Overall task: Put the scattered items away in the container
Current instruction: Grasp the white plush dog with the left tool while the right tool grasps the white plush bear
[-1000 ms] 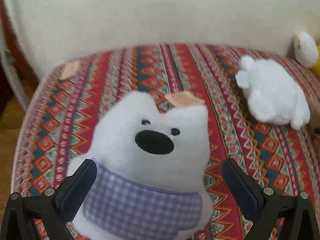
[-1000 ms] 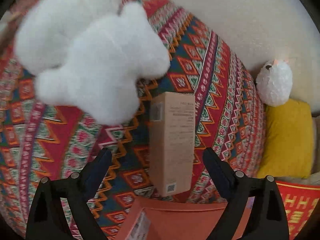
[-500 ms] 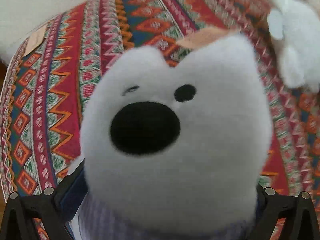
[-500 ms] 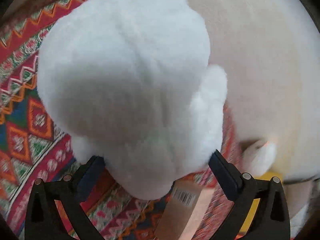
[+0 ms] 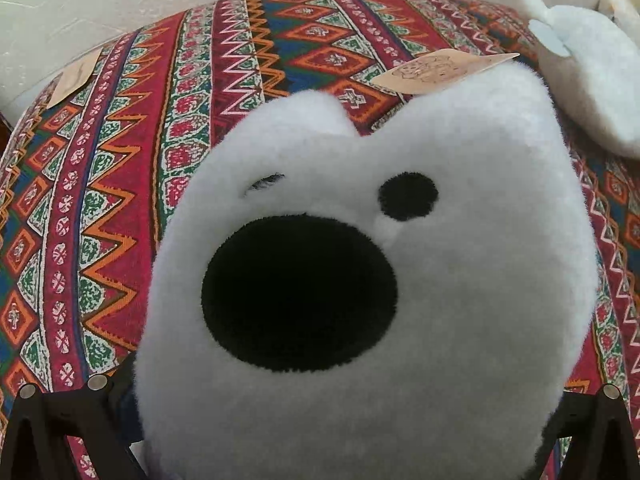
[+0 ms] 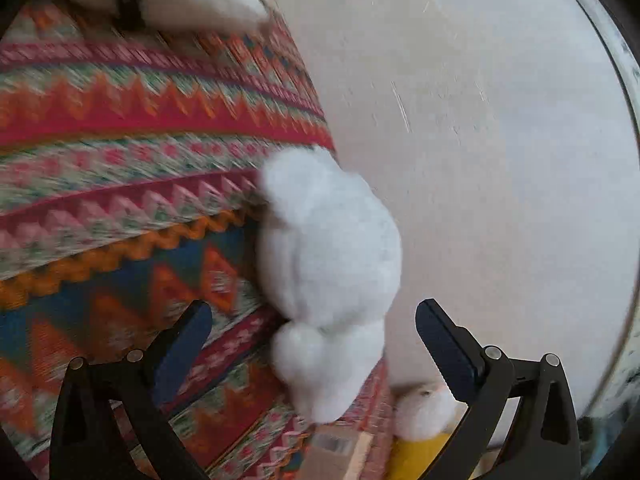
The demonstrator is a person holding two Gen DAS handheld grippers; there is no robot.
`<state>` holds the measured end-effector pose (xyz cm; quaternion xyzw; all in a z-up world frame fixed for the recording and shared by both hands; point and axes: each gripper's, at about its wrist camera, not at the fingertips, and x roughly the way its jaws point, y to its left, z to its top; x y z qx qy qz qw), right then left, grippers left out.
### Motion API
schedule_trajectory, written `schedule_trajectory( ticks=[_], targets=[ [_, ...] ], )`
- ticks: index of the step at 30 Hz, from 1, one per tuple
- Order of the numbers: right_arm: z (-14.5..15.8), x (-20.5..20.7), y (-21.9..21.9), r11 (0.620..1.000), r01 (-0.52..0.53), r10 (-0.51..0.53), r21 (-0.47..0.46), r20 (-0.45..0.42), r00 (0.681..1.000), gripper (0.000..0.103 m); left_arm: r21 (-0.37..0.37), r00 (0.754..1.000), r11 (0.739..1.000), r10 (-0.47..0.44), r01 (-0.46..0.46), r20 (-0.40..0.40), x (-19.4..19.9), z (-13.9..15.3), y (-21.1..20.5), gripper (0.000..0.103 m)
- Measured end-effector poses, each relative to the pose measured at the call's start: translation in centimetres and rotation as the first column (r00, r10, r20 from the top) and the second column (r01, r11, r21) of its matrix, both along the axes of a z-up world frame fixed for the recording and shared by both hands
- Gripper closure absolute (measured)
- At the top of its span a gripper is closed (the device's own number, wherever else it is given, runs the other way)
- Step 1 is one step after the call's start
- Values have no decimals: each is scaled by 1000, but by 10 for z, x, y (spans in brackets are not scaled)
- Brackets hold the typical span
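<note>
Bear (image 5: 400,280): fills the left view, face up at the camera, on the patterned cloth (image 5: 120,200). A card tag (image 5: 436,70) sits at its 12 o'clock.
Left gripper (image 5: 360,408): jaws spread wide to either side of the bear's body. The pads are buried in fur, so I cannot tell whether they are pressing.
Small plush (image 6: 328,248): lies at the cloth's edge against the pale wall, just ahead of the right jaws.
Right gripper (image 6: 314,308): jaws wide open and holding nothing. The view is blurred.
Other items: a box (image 6: 332,452) at 6 o'clock in the right view and another white toy (image 6: 424,412) at 5 o'clock.
Container: not in view, so how full it is cannot be judged.
Left grip advice: squeeze low on the bear's body, not its head. Soft stuffing gives, so close well in.
Right grip advice: centre the small plush deep between the pads before closing, and keep clear of the wall.
Risk: fur slipping out during a lift.
</note>
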<state>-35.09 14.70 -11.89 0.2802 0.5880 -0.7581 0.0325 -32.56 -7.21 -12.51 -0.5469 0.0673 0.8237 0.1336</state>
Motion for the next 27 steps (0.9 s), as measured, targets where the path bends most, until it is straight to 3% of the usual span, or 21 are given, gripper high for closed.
schedule_trajectory(
  ticks=[2, 3, 5, 6, 7, 8, 10, 13, 15, 19, 22, 25, 27],
  targets=[
    [-11, -45, 9, 991, 131, -131, 1, 15, 991, 0, 0, 1000, 1000, 1, -1, -6, 2, 0, -1, 0],
    [-10, -68, 21, 975, 208, -203, -82, 59, 977, 0, 2, 1000, 1000, 1, -1, -9, 2, 0, -3, 0],
    [-2, -113, 49, 890, 358, -319, -282, 175, 931, 0, 14, 1000, 1000, 2, -1, -18, 4, 0, -5, 0],
    [1, -128, 62, 839, 414, -357, -352, 218, 908, 5, 25, 1000, 1000, 7, -7, -21, 3, -1, -8, 0],
    [4, -135, 68, 818, 436, -379, -374, 220, 899, 13, 33, 1000, 999, 14, -13, -24, 3, -3, -12, 0],
    [7, -140, 73, 810, 447, -396, -381, 208, 894, 19, 41, 999, 999, 30, -28, -38, 4, -2, -13, 0],
    [16, -132, 69, 827, 423, -378, -371, 190, 906, 22, 55, 995, 997, 55, -51, -81, 11, 1, -16, 0],
    [51, -91, 63, 816, 352, -288, -459, 206, 935, 24, 95, 981, 990, 119, -105, -155, 37, 19, -23, 4],
    [82, -51, 60, 784, 303, -237, -542, 191, 953, 26, 133, 968, 981, 165, -142, -188, 63, 41, -28, 8],
    [142, 33, 68, 612, 247, -154, -751, 194, 969, 27, 238, 947, 964, 182, -119, -265, 137, 87, -19, 9],
    [178, 115, 83, 502, 153, -107, -851, 115, 988, 28, 319, 928, 945, 184, -76, -324, 199, 122, -7, 9],
    [209, 178, 96, 414, 54, -92, -908, 17, 996, 28, 394, 905, 919, 191, -28, -381, 260, 157, 4, 9],
    [229, 207, 101, 403, 1, -88, -915, -38, 995, 28, 448, 885, 894, 201, 9, -419, 296, 179, 15, 9]
  ],
)
